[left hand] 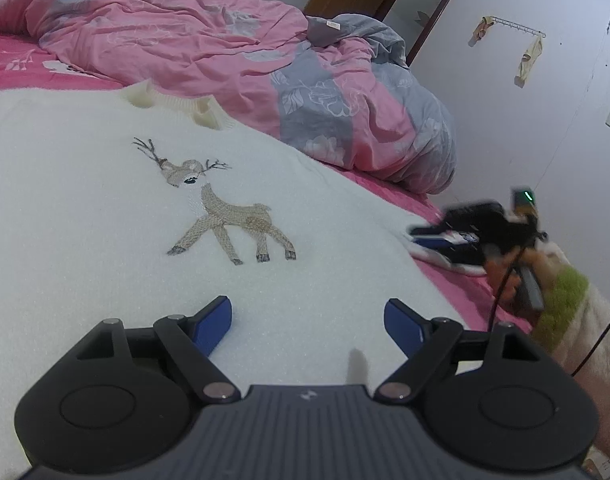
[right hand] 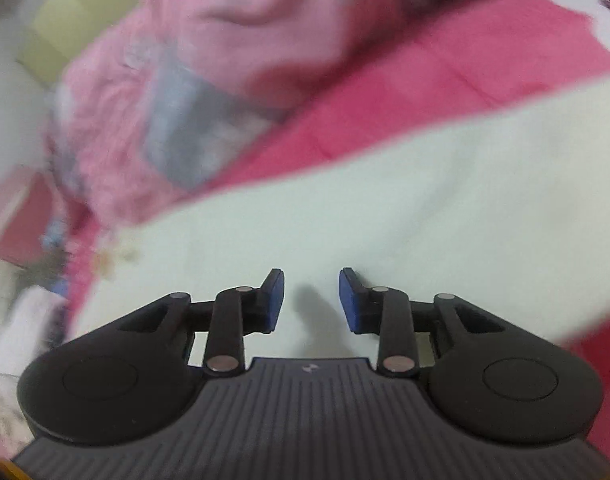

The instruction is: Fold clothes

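Left gripper (left hand: 308, 322) fingers wide apart, empty, over white fleecy deer-embroidered sweater (left hand: 105, 208). Right gripper (right hand: 311, 300) fingers narrowly apart, empty; best pinching the sweater's edge squarely before folding inward.

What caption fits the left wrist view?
Open left hand-held gripper over a white sweater with a deer, spread on a pink bed; right hand-held gripper at its edge.

**White deer sweater spread flat**

A white knit sweater (left hand: 105, 208) lies spread flat, front up, directly under and ahead of the left gripper (left hand: 308, 322). An embroidered beige deer (left hand: 221, 210) sits just ahead of the fingers. Its ribbed cream collar (left hand: 173, 102) lies farthest away; one edge reaches toward the right gripper (left hand: 429, 240).
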The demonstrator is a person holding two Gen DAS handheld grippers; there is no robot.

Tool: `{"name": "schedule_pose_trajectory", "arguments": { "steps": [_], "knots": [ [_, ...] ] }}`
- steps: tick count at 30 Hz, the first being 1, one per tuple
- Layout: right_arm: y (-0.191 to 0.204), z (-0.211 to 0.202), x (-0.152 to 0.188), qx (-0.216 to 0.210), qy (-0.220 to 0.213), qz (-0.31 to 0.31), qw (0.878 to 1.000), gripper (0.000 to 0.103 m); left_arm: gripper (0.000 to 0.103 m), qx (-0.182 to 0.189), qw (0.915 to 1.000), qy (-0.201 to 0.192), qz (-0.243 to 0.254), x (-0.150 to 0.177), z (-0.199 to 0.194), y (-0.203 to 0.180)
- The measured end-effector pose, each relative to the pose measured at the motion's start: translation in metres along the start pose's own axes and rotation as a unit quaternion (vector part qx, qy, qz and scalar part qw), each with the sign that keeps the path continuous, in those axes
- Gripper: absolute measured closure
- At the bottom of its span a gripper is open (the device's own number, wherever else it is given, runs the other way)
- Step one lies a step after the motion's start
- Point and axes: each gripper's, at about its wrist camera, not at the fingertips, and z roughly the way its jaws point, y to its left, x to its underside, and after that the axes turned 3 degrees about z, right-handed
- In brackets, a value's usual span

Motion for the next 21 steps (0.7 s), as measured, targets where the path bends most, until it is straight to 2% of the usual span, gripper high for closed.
{"name": "schedule_pose_trajectory", "arguments": {
  "steps": [1,2,5,9,11,13,14,15,17,21],
  "knots": [
    [-0.012,-0.012,0.002,0.009,-0.016,0.017,1.0,0.088,0.018,0.0,1.0,0.0,0.0,0.0,0.0,0.0],
    [-0.019,-0.029,0.005,0.037,-0.035,0.026,0.998,0.088,0.018,0.001,1.0,0.0,0.0,0.0,0.0,0.0],
    [-0.013,-0.091,0.021,0.116,-0.076,-0.036,0.99,0.076,0.018,0.001,1.0,0.0,-0.001,0.0,0.0,0.001],
    [0.018,-0.194,0.059,0.061,-0.129,-0.108,0.984,0.07,0.018,0.0,1.0,0.001,-0.001,-0.001,-0.001,0.001],
    [0.035,-0.257,0.083,0.025,-0.172,-0.153,0.973,0.063,0.018,-0.002,1.0,0.001,0.001,0.0,-0.001,0.0],
    [0.051,-0.299,0.105,-0.025,-0.189,-0.208,0.959,0.05,0.018,-0.005,1.0,0.001,0.004,0.0,0.0,-0.001],
    [0.056,-0.311,0.114,-0.05,-0.187,-0.231,0.954,0.047,0.018,-0.007,1.0,0.002,0.006,0.0,0.0,-0.002],
    [0.062,-0.311,0.124,-0.067,-0.177,-0.247,0.95,0.043,0.018,-0.009,0.9999,0.002,0.007,0.0,0.0,-0.003],
    [0.072,-0.3,0.143,-0.088,-0.15,-0.272,0.946,0.043,0.018,-0.014,0.9998,0.005,0.012,0.0,0.001,-0.004],
    [0.089,-0.216,0.18,-0.077,-0.087,-0.306,0.945,0.043,0.018,-0.05,0.997,0.02,0.056,0.0,0.006,-0.02]
  ]
}}
